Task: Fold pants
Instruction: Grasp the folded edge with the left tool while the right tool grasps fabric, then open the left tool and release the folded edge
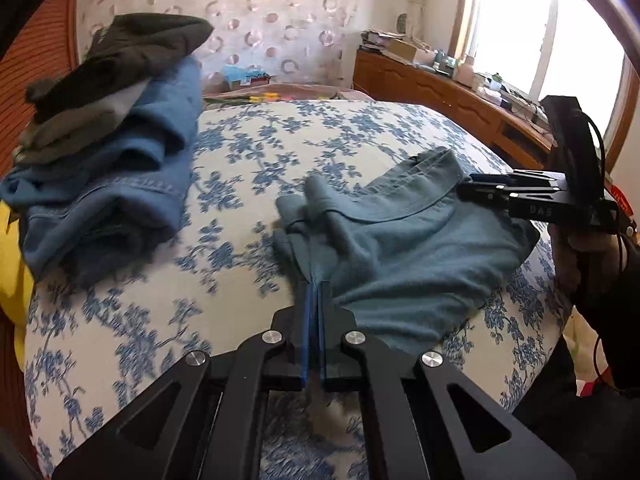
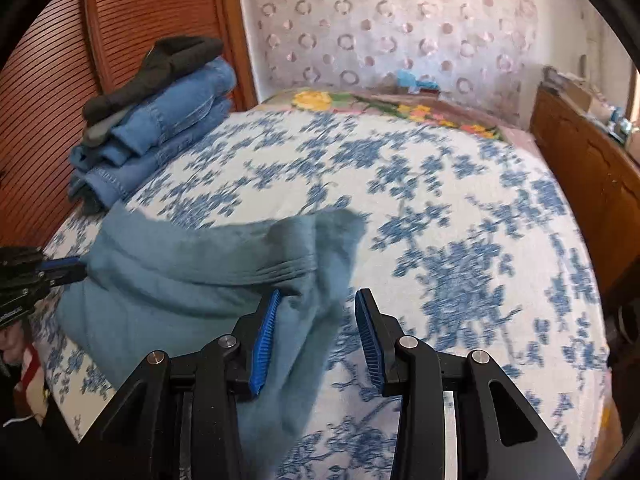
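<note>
The teal-blue pants lie bunched on the floral bed cover. My left gripper is shut on an edge of the pants, with cloth pinched between its blue pads. It also shows at the left edge of the right wrist view, gripping the fabric. My right gripper is open, its blue pads spread on either side of a fold of the pants. In the left wrist view the right gripper sits at the waistband on the right.
A pile of folded blue jeans with dark garments on top sits at the bed's far left, also in the right wrist view. A wooden sideboard with clutter runs along the right. A slatted wooden door stands left.
</note>
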Motion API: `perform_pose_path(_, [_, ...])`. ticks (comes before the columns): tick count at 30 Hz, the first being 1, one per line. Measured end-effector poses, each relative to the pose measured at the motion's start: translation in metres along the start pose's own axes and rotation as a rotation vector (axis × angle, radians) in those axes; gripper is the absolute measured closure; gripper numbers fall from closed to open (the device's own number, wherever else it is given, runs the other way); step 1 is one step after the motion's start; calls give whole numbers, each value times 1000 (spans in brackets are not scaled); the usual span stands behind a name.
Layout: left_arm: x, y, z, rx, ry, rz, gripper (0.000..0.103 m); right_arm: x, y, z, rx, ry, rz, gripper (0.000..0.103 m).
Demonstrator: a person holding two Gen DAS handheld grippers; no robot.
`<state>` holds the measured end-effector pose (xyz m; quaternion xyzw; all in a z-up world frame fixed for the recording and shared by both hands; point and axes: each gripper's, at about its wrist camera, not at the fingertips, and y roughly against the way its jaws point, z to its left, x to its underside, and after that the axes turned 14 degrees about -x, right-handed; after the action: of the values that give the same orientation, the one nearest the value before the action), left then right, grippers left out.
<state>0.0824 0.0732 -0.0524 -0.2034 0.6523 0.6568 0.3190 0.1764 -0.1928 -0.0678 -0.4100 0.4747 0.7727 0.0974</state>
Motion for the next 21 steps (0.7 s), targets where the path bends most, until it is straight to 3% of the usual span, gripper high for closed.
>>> perform_pose_path(6, [-4, 7, -8, 26, 0, -10, 97, -3, -1, 1, -22, 2, 6, 62])
perform_pose_path(8, [-11, 7, -10, 2, -6, -19, 86, -3, 3, 2, -22, 9, -3, 62])
perform_pose_path(10, [-17, 5, -11, -18, -19, -31, 62, -6, 5, 3, -28, 14, -9, 58])
perform_pose_path(11, [-20, 3, -11, -17, -18, -30, 58, -4, 9, 3, -32, 14, -10, 57])
perform_pose_path(21, [-34, -40, -12, -11, -5, 73, 56, -15, -11, -11, -72, 8, 47, 47])
